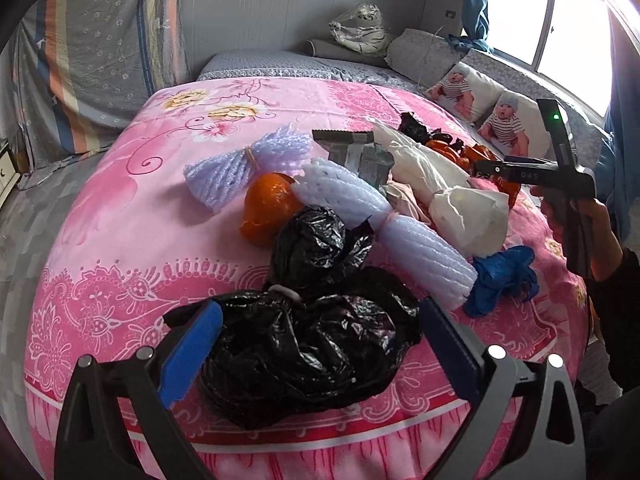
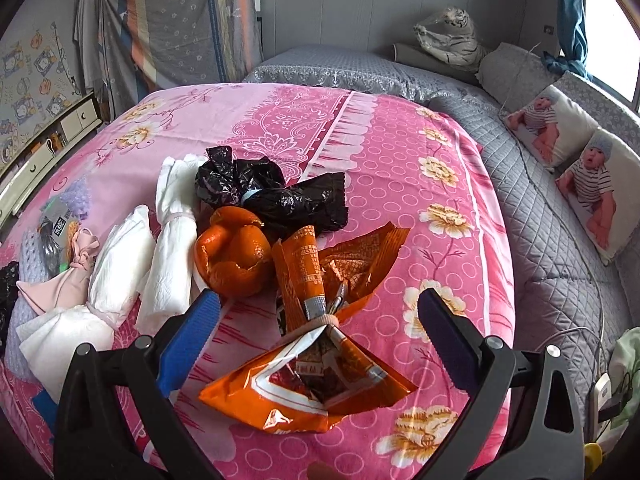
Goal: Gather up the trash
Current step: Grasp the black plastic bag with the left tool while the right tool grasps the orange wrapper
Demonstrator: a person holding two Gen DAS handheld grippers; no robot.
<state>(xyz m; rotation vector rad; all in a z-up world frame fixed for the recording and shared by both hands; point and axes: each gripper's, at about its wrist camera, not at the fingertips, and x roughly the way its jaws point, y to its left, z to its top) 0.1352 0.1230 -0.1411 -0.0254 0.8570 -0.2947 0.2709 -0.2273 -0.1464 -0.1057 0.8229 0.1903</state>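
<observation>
Trash lies on a pink flowered blanket. My left gripper is open, its blue pads either side of a tied black plastic bag. Behind it lie an orange peel, white foam netting, a lilac netting bundle, white tissue bundles and a blue glove. My right gripper is open over a tied orange snack wrapper; it also shows in the left wrist view. Near it are an orange peel, a black bag and tissue bundles.
The blanket covers a raised surface beside a grey quilted bed. Baby-print pillows and a wrapped plush tiger lie on the bed. A drawer unit stands at left. A cable and plug sit at lower right.
</observation>
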